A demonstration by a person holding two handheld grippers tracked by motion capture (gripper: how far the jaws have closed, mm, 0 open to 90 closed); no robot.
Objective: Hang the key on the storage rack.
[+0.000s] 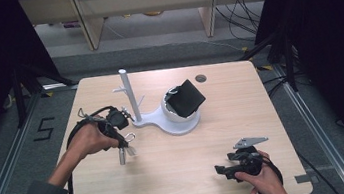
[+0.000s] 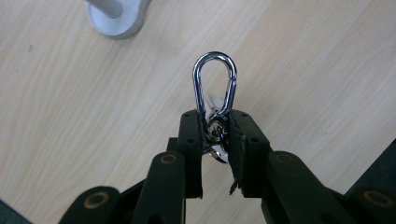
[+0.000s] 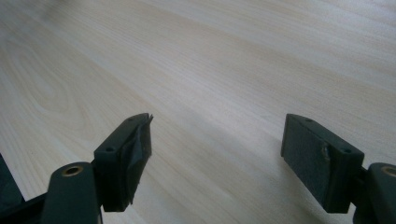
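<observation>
A shiny metal carabiner [image 2: 215,84] sticks up from between the black jaws of my left gripper [image 2: 215,128], which is shut on its lower end where a small ring hangs. In the high view the left gripper [image 1: 124,143] hovers over the table's left half, with the carabiner [image 1: 125,152] and its key pieces dangling from it. A white stand [image 1: 129,95] with a post and short pegs rises just right of that hand. My right gripper [image 3: 217,140] is open over bare wood, with nothing between its jaws; it rests near the front right edge [image 1: 222,171].
The white stand's base [image 1: 178,124] carries a white bowl with a black square object [image 1: 186,97] leaning in it. A round cable hole [image 1: 201,78] sits near the table's far edge. Part of the stand's base [image 2: 119,18] shows at the top of the left gripper view.
</observation>
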